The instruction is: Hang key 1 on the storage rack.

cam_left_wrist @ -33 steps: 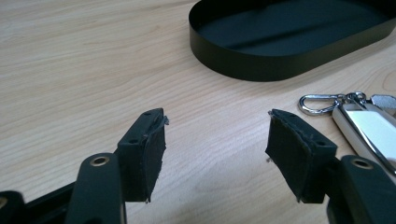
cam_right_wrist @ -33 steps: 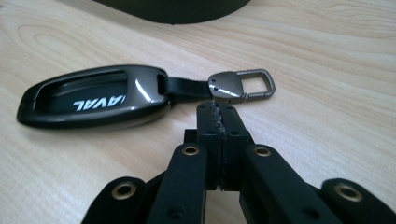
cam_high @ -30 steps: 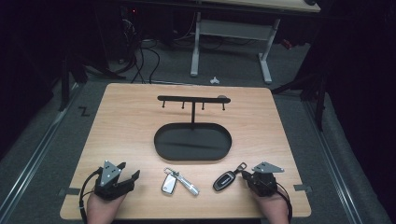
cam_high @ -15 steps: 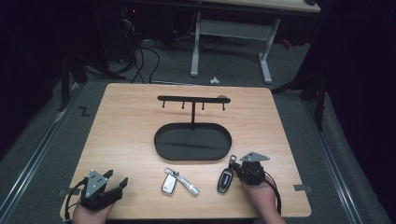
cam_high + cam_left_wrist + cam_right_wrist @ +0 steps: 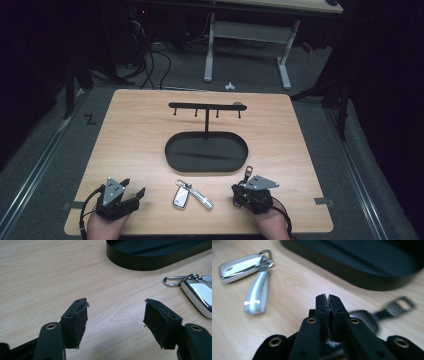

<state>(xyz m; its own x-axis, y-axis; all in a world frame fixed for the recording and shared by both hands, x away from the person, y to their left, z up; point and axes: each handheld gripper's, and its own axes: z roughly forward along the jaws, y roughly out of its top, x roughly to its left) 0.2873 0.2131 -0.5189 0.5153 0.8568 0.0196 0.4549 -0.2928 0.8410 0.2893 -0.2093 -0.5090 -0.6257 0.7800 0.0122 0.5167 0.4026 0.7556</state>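
The left gripper is held at the table's near left corner, its jaws spread wide with bare wood between the pads. The right gripper is held at the near right, jaws pressed together pad to pad with nothing gripped.

The black fob is found just past the right gripper's tips and off to their right, lying flat on the wood. Contact between jaws and fob cannot be told. Its long axis is seen slanting across the jaws' line in the right gripper view, strap end farthest right. From above, only the strap end is shown, pointed away towards the tray. The right hand is clearly the nearer one. A grasp is judged to need the jaws parted and shifted right across the fob's narrow width.

The silver key lies between the grippers. Beyond the tray stands the hook rack.
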